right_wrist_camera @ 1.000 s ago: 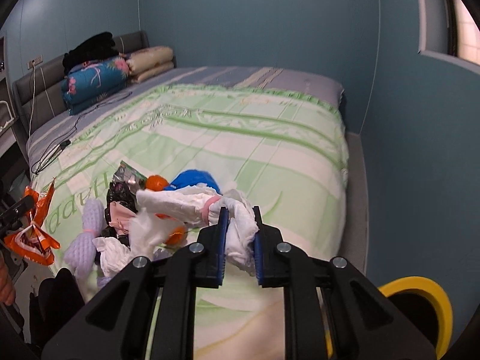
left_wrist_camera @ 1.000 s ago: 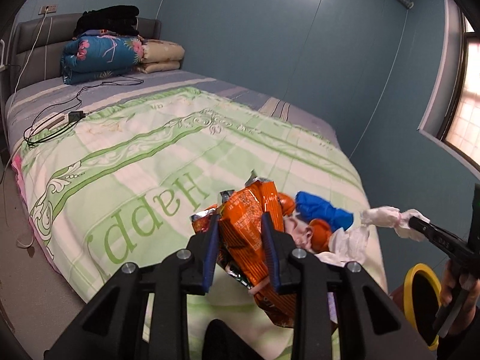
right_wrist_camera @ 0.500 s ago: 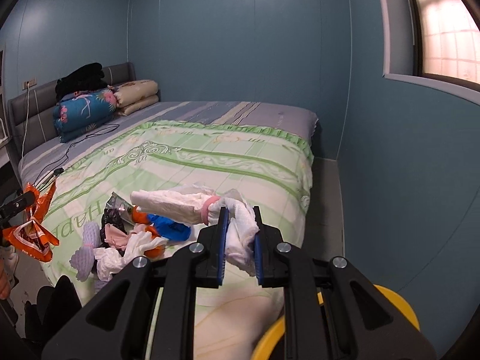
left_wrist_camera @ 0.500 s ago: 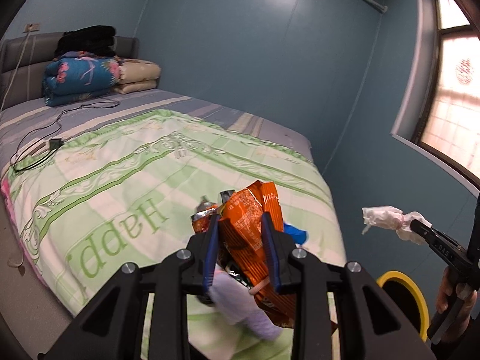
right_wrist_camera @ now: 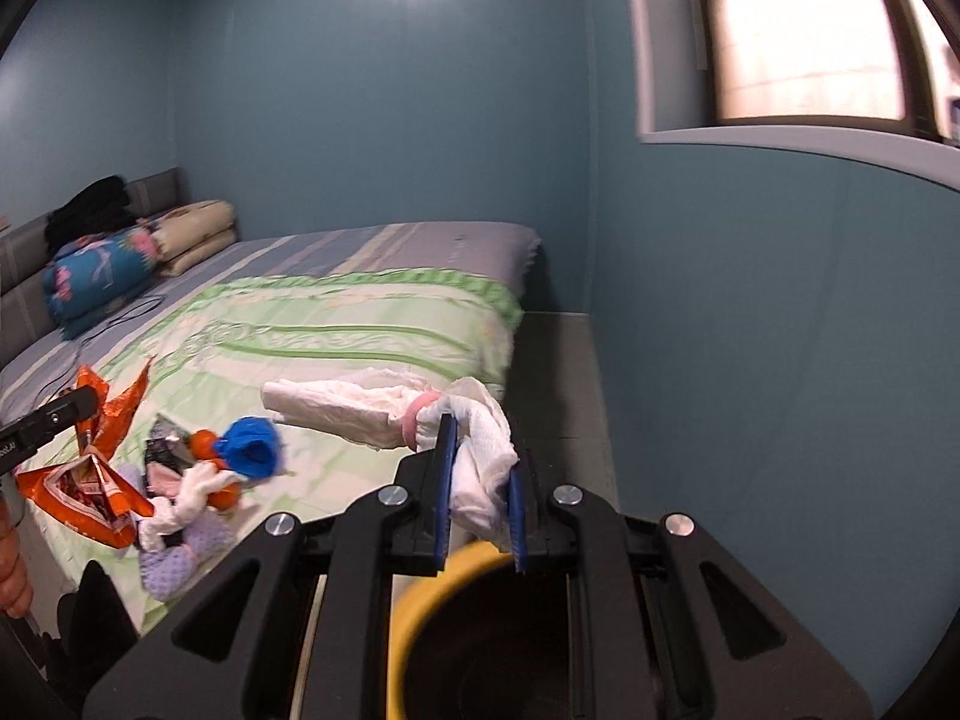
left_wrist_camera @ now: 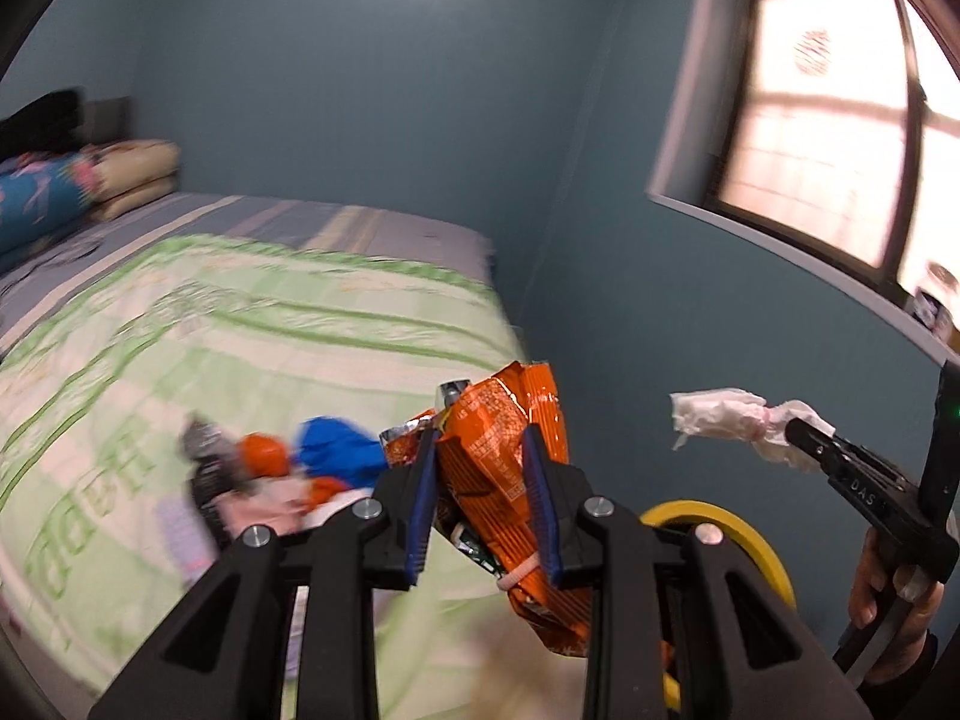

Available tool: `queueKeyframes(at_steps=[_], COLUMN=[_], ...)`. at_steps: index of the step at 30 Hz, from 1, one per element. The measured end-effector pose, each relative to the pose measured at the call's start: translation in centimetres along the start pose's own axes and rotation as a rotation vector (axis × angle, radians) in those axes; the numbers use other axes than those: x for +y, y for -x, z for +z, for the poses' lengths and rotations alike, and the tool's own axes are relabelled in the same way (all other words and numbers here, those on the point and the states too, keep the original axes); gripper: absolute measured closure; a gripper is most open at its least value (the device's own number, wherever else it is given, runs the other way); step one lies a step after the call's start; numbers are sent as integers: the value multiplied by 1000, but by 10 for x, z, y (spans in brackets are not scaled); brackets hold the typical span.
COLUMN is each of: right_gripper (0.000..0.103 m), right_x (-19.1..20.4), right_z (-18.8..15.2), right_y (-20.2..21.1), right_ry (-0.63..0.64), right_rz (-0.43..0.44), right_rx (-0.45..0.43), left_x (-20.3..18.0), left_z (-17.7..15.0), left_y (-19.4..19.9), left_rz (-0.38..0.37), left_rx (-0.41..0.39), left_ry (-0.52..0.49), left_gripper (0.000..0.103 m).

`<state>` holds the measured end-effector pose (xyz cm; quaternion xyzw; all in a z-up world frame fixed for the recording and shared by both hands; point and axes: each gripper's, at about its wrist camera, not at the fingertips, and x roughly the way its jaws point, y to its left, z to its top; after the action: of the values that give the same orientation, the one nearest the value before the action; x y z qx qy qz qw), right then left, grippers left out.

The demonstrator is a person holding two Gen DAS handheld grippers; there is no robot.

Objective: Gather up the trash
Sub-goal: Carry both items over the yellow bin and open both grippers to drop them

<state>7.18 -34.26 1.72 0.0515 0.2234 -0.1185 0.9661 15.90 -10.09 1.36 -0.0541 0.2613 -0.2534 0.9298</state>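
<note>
Our left gripper (left_wrist_camera: 480, 495) occupies the lower centre of its frame, jaws clamped on a load. Our right gripper (right_wrist_camera: 480, 480) is likewise clamped; our right hand (left_wrist_camera: 894, 594) grips its handle at lower right.

From my remote feed: a glossy, crinkled orange foil wrapper (left_wrist_camera: 504, 468) sits between matt black plastic fingers (left_wrist_camera: 420, 480) with blue rubbery pads. Beside it, soft white crumpled tissue (right_wrist_camera: 360, 408); beneath, a matt green cloth quilt (right_wrist_camera: 360, 324).
</note>
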Motion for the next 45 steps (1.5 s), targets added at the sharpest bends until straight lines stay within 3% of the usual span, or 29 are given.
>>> queueKeyframes(at_steps=[6,11,18,33,35,36,37,38,45], right_gripper=[89,89,89,88,83,70,60,49,53], right_x=[-33,-54,-65,-81,-79,-80,-79,-81,-85], right_z=[-7,-16,-23,-41,-40,-40,-39,-39,-34], right_y=[25,33,24,8,11,12,13,16,26], right_ry=[-53,-110,-120,-186,-188,-188,-190,-198,-216], right_rz=[-123,-214,-245,-207,-207,-208,-213,-215,-227], right_rx=[1,18,18,56,53,52,45,36,-7], left_x=[-62,-106,-113,-151,-151,-150,-149,-146,-128], left_z=[-4,-26,-52,-71,-72,-73,-72,-72,-58], left_y=[-36,-59,-79,-73,-73,-72,-72,-71,-58], left_rz=[-162,-232,-236,-244,-249,-250,-247,-245,-217], left_rx=[54,122,191,223,223,222,218,210,166], left_ry=[-89,-152,-103,-205,-203,-197,-189,-173,-123], left_gripper=[77,77,77,76,68,62,47,41,30])
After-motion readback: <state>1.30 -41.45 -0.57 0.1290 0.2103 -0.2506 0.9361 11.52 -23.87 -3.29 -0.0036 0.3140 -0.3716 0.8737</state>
